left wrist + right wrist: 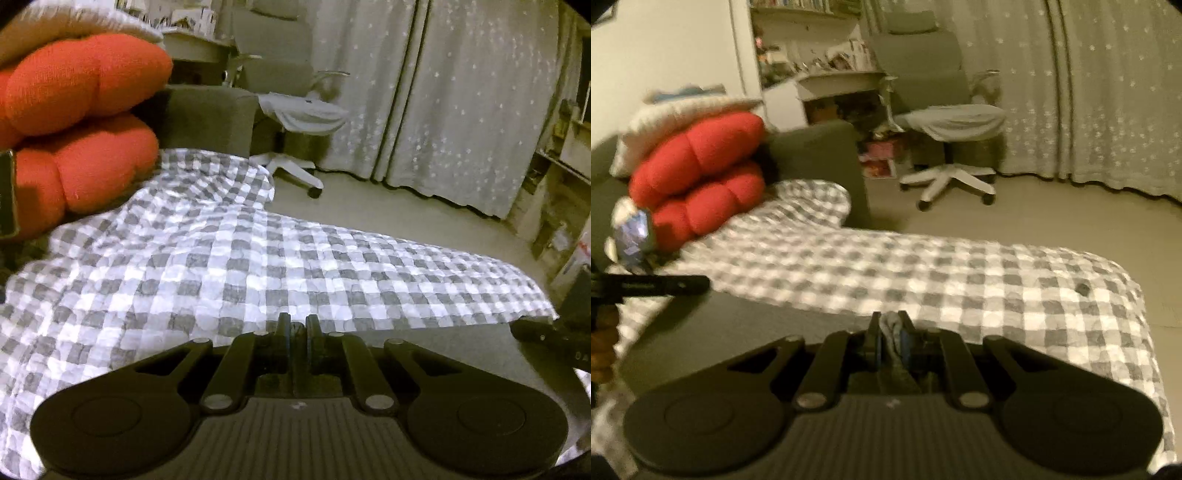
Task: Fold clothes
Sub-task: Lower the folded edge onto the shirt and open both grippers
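- Your right gripper point(889, 325) is clenching a bunched fold of the dark garment point(738, 325), with a strip of cloth showing between the pads.
- Your left gripper point(297, 322) is pinched nearly closed at the same garment's point(443, 343) edge; whether cloth is caught in it, you cannot tell.
- The garment is lying flat across the near side of the checked bedspread point(221, 258), stretching between your two grippers.
- The only writing showing is a few pale characters on the other gripper's finger point(546, 338), too small to read.
- Two red cushions point(701, 177) are stacking against the grey sofa arm point(820, 155), with a white pillow point(672, 114) sitting on top.
- Beyond the bed, a white office chair point(949, 147) is carrying draped cloth, standing before the star-patterned curtain point(1089, 92).
- Cluttered shelves point(820, 55) are filling the far corner.
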A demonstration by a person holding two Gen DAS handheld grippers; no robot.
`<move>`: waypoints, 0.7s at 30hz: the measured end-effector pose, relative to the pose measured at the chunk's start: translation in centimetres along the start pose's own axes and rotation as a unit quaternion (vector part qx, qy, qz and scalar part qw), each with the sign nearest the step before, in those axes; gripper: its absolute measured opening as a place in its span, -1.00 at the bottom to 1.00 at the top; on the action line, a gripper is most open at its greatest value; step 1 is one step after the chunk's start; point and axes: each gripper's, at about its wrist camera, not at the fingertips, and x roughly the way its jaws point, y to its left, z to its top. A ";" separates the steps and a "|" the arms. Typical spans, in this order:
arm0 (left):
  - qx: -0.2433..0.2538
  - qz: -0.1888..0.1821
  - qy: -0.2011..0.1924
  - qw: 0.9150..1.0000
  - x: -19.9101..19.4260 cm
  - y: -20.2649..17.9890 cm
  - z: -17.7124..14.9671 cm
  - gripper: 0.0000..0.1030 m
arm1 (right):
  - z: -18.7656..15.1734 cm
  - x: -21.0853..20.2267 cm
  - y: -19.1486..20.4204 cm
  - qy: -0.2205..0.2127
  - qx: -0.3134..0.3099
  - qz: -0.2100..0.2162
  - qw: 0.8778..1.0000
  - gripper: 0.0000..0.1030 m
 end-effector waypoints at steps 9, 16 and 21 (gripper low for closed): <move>0.018 0.034 -0.008 0.999 -0.4 -0.3 -1.5 -0.87 | -0.5 0.9 1.5 -0.009 -0.034 -0.021 0.999 -0.81; 0.022 0.029 -0.016 0.999 -1.2 0.3 -1.2 -0.67 | -0.9 1.3 2.0 -0.005 -0.034 -0.042 0.999 -0.70; -0.027 0.029 -0.040 0.998 -3.2 2.4 -0.4 -0.56 | -0.5 0.2 2.2 -0.010 -0.026 -0.062 0.998 -0.26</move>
